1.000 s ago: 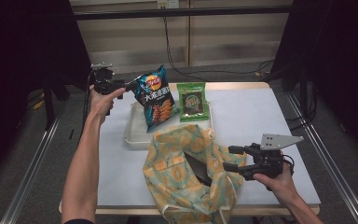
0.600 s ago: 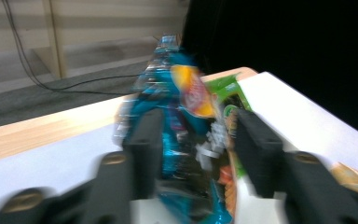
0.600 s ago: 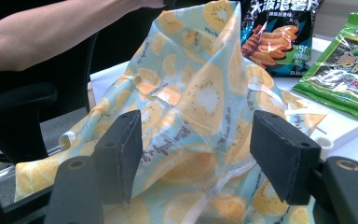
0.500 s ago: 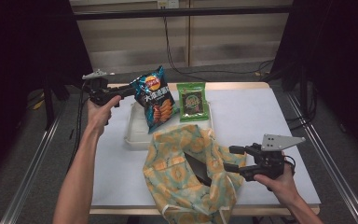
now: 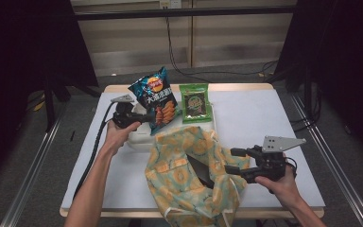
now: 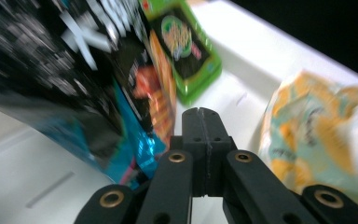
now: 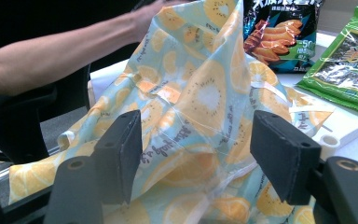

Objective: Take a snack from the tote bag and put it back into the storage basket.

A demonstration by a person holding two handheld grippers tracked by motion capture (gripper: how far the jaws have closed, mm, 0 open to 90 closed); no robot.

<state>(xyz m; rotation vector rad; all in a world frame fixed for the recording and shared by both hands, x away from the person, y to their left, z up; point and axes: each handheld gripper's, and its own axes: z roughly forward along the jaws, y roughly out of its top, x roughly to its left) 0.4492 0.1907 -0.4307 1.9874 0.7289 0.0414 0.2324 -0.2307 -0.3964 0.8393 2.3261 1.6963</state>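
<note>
The left gripper [image 5: 144,117] is clenched, its two jaws pressed flat together, and it has just been closing. Its tips lie at the lower left edge of the chip bag [image 5: 155,99]; whether a thin bit of the bag's edge is pinched between them I cannot tell. The chip bag stands tilted just in front of this gripper, with its long axis running up and away from the tips and its top leaning toward the far side of the table [image 5: 264,118]. Its lower end rests in the white tray [image 5: 139,138], directly under the gripper tips. Beyond the chip bag, on the far side from the left gripper, lies one green snack packet [image 5: 195,102], flat, with its long axis pointing away from the person.

The right gripper [image 5: 234,161] has its jaws spread wide around a fold of the cloth bag [image 5: 189,179]; the fabric sits between the pads, but the pads do not press it. The cloth bag lies just in front of the right gripper and hangs a little over the near table edge.

Behind the right gripper the table is bare to its right edge. There are one chip bag, one green packet, one cloth bag and one tray.
</note>
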